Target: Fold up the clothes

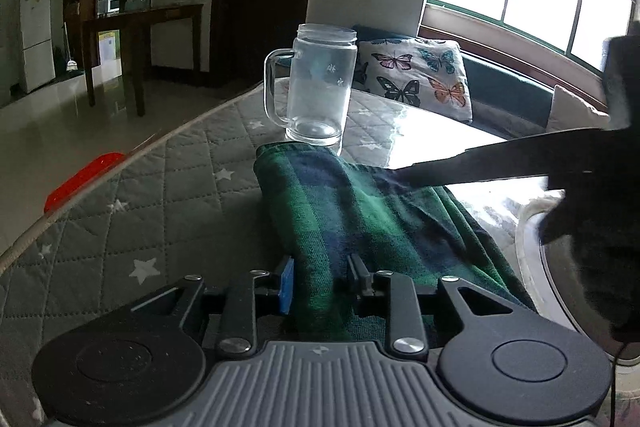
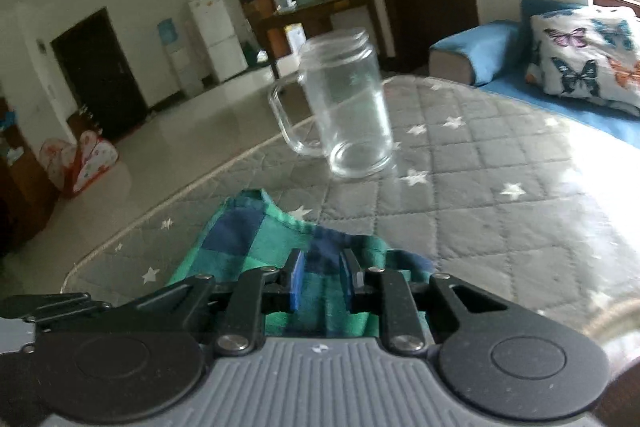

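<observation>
A green and blue plaid cloth lies folded in a narrow strip on the grey quilted star-print table cover. My left gripper is low over the strip's near end. Its jaws stand slightly apart, the cloth's left edge runs between them, and the pads do not clearly pinch it. My right gripper reaches in from the right, its dark tip on the strip's far right edge. In the right wrist view, which is blurred, the right gripper stands narrowly open over the cloth, and flat plaid shows in the gap.
An empty glass mug stands just beyond the cloth's far end. A pale round rim sits close on the right. The table edge curves along the left, with a red object below it. A butterfly cushion lies behind.
</observation>
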Available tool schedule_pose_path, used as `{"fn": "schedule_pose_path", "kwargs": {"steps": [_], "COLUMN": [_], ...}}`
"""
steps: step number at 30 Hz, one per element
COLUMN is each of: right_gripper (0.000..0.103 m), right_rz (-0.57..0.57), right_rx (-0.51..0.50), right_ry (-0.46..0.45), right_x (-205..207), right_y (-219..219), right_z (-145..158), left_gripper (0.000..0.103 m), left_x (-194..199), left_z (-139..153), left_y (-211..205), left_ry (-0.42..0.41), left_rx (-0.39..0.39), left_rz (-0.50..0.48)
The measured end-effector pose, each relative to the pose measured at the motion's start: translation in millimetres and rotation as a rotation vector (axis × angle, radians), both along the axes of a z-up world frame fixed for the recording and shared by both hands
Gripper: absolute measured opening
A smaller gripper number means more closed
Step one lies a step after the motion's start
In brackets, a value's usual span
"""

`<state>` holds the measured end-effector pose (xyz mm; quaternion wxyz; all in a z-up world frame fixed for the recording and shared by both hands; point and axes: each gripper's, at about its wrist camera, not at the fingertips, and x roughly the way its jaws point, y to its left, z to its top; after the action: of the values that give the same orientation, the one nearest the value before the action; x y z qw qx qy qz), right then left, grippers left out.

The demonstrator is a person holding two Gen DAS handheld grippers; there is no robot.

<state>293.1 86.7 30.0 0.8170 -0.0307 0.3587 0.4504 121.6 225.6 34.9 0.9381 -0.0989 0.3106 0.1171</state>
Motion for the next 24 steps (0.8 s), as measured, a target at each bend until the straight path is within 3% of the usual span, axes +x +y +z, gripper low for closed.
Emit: {"fn": "schedule_pose_path", "kwargs": {"steps": [3,6,8,11,13,16,24], "right_gripper": [0.017,0.012,0.012,0.011,0.011,0.010,0.010], "right_rz": [0.001,-0.013,-0.016,-0.013,-0.011,-0.002,0.017], "right_rx": [-0.041,-0.063,-0.060,-0.062,-0.057,-0.057,-0.040], "right_ry": [0.013,0.031,0.042,0.043,0.044,0.038,0.029], "right_x": [5.0,10.3,11.2,10.9,12.3,14.3,17.9], "right_y": [10.6,12.7,11.6,11.1,11.4,11.8,9.3], "right_z": [-13.6,-25.2,-25.9,-26.3,-27.3,-28.5,-33.2], "left_gripper": [0.034,0.048,0.048,0.046,0.032,0.019,0.015], "left_x": [1.2,-1.3,-2.7,5.2,20.3,46.4,102.1], "left_z": [0.6,10.7,19.3,30.4,30.5,24.4,-0.1], "left_y": [0.8,4.0,6.7,11.3,15.3,23.1,34.8], "left_ry": [0.003,-0.029,-0.058,-0.104,-0.095,-0.058,0.045], "left_rx": [0.011,0.021,0.024,0.029,0.012,-0.034,-0.092], "left_rz": [-0.014,-0.012,-0.010,-0.034,-0.053,-0.065,-0.059]}}
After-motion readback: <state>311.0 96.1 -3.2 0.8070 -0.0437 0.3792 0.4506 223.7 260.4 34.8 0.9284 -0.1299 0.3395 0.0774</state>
